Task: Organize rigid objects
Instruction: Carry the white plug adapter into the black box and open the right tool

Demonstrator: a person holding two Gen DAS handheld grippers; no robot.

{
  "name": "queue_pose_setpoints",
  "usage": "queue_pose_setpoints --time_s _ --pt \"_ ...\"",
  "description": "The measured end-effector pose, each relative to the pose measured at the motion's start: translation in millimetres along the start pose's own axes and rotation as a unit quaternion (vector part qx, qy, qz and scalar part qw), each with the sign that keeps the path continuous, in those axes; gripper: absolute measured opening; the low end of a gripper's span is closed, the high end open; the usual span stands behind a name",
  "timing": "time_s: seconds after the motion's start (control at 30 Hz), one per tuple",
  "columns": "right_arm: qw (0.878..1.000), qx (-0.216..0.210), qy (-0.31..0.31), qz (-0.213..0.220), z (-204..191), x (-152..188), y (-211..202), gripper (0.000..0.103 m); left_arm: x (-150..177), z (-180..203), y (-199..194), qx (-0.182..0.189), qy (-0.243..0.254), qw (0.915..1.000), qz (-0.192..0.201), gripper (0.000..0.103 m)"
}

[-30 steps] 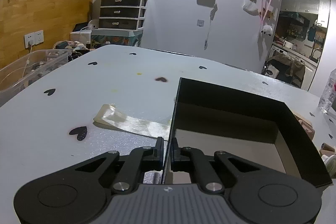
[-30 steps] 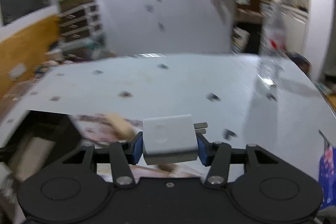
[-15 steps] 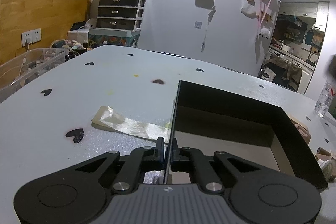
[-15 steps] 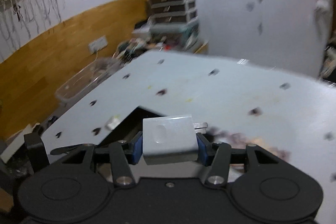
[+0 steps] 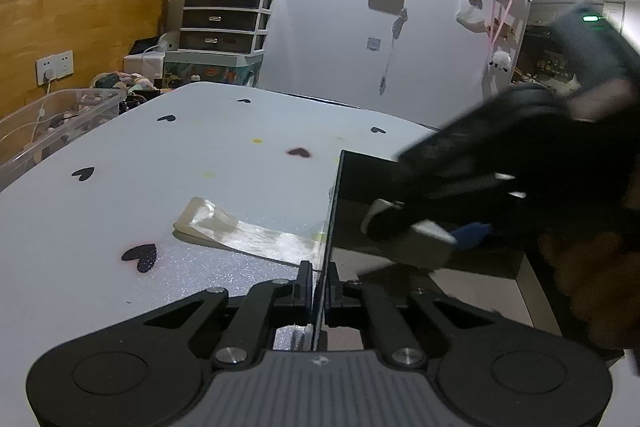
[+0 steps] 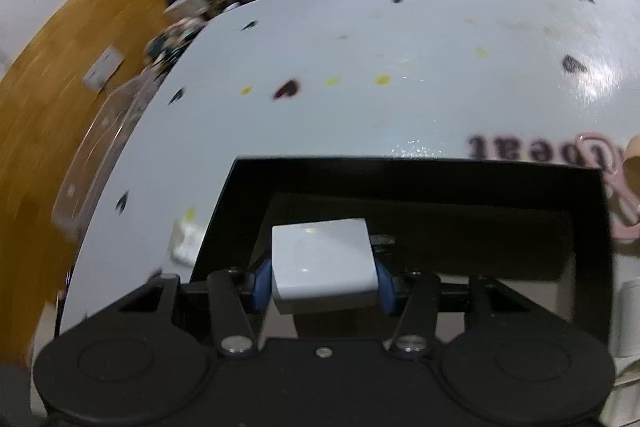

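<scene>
I have a white plug adapter point(image 6: 324, 263) clamped between the blue pads point(image 6: 261, 287) of my right gripper point(image 6: 323, 285); it is a squat, glossy block with rounded corners and a faint round dimple on its upper face, and metal prongs jut from its far right side. It hangs over the open black box point(image 6: 592, 227), inside the rim and above the pale floor. My left gripper point(image 5: 318, 291) is pinched nearly closed on the box's thin left wall point(image 5: 334, 211), one finger on each side. From the left wrist camera, the right gripper point(image 5: 428, 239) comes in blurred from the right and blocks most of the box's interior. Just left of that wall, a clear plastic wrapper point(image 5: 240, 227) lies flat on the white table point(image 5: 160, 163), among black heart stickers point(image 5: 140, 257). Further left sits a clear bin point(image 5: 48, 131).
</scene>
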State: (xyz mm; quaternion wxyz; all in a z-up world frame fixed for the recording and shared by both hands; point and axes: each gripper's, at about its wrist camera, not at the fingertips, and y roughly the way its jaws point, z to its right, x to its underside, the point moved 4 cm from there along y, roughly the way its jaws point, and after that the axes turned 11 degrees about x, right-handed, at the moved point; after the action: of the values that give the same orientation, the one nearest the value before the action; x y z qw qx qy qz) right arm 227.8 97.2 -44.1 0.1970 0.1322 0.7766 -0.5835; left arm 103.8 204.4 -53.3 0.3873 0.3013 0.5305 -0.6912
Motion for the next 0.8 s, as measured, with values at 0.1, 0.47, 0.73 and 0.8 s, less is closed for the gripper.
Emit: queue_pose_setpoints --time_s 0.1,0.47,0.73,0.8 --pt "1.000 0.008 0.018 -0.003 -5.4 -3.7 9.3 0.053 -0.3 -0.5 -0.2 0.002 0.000 1.0000 -0.001 0.004" --pt "1.000 -0.024 0.008 0.013 -0.8 -13.3 -19.2 0.062 -3.7 0.2 2.7 0.002 -0.003 1.0000 -0.008 0.005" --pt "0.997 -0.061 -0.028 0.045 21.9 -9.6 -67.4 0.077 -6.1 0.8 4.9 -0.005 -0.009 0.9999 -0.006 0.005" --pt "0.995 -0.074 -0.039 0.056 29.8 -7.1 -80.9 0.086 -6.2 1.2 4.7 -0.007 -0.012 0.9999 -0.005 0.005"
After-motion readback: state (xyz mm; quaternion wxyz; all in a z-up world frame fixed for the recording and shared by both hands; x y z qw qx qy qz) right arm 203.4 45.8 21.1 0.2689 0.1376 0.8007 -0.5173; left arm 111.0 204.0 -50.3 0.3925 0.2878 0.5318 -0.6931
